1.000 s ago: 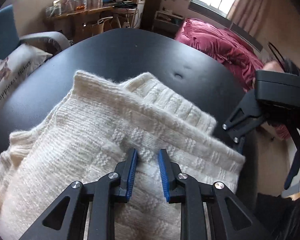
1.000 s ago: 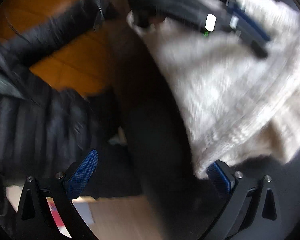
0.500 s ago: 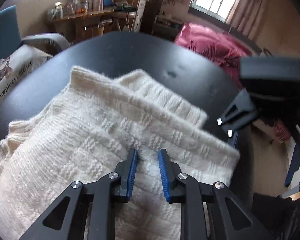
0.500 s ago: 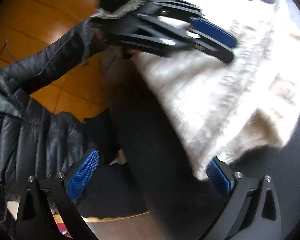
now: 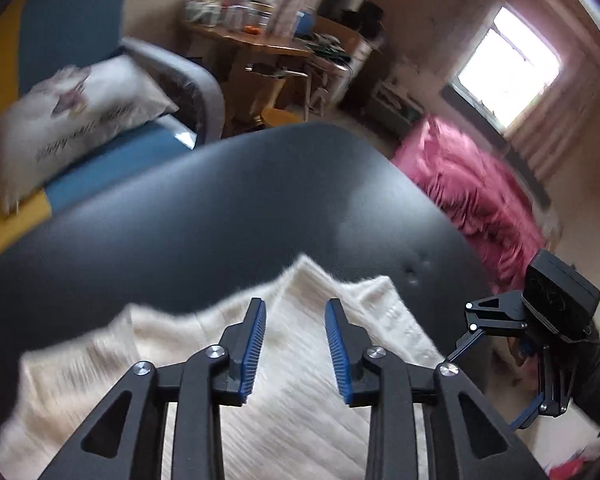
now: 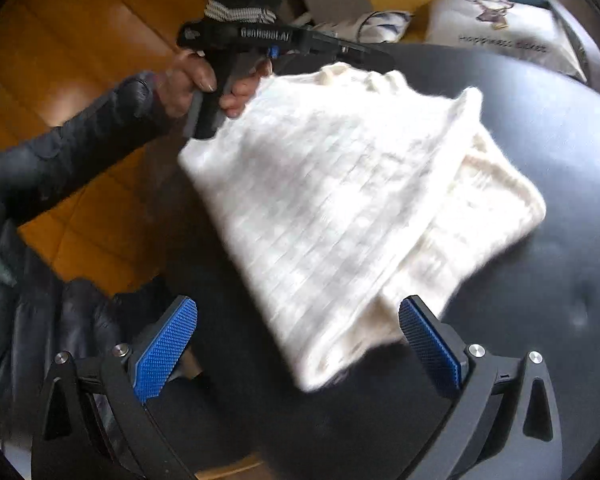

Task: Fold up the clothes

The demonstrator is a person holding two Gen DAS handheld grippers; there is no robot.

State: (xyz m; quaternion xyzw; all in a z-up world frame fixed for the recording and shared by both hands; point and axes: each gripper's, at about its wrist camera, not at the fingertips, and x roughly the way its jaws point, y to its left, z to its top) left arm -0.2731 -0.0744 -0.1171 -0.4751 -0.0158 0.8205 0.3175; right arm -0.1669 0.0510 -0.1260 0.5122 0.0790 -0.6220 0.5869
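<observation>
A cream knit sweater [image 6: 340, 200] lies folded on the black round table [image 6: 540, 320]. My right gripper [image 6: 296, 346] is wide open just above the table, and the sweater's near corner sits between its blue pads without touching them. In the left wrist view my left gripper [image 5: 296, 344] hovers over the sweater [image 5: 300, 420], its fingers partly apart and holding nothing. The right wrist view shows the left gripper [image 6: 364, 53] side-on at the sweater's far edge, held by a hand [image 6: 188, 84]. The right tool's black body [image 5: 560, 300] is at the table's right edge.
The table [image 5: 180, 240] stretches bare beyond the sweater. Behind it stand a blue armchair with a white cushion [image 5: 80, 120], a cluttered wooden desk [image 5: 260, 40] and pink bedding [image 5: 472, 200]. A dark puffer sleeve [image 6: 60, 160] crosses above the orange wood floor [image 6: 80, 40].
My left gripper has lifted and drawn back off the sweater, its fingers a little wider apart. The right gripper has backed away, so more of the folded sweater shows.
</observation>
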